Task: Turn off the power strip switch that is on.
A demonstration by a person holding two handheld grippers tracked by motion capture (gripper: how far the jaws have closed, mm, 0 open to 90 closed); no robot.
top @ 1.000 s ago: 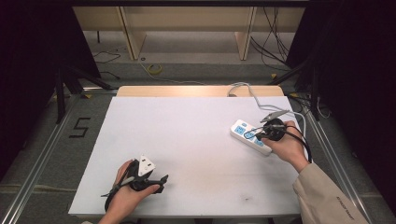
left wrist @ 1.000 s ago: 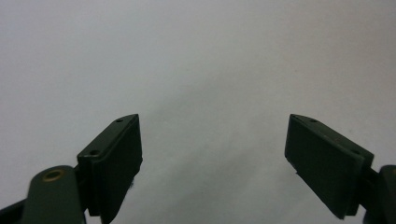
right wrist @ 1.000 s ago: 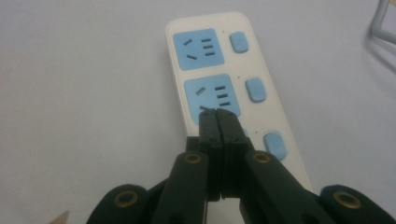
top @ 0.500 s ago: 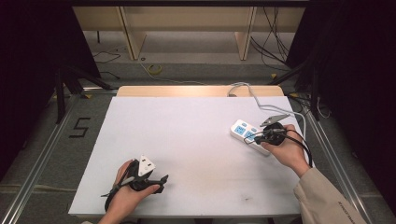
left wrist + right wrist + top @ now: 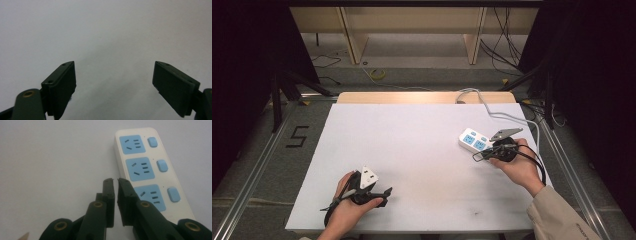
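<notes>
We see the right tool [image 5: 115, 182], its jaws just parting with nothing between them, over the near edge of the white power strip [image 5: 160, 152] on the bench [image 5: 50, 157].

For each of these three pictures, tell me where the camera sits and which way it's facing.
High view: above the person's side, facing forward and down on the white table; both hands show.
Left gripper view: on the left gripper, facing bare tabletop; jaws wide apart.
Right gripper view: on the right gripper, facing the white power strip with blue sockets, also in the high view; jaws barely parted.
</notes>
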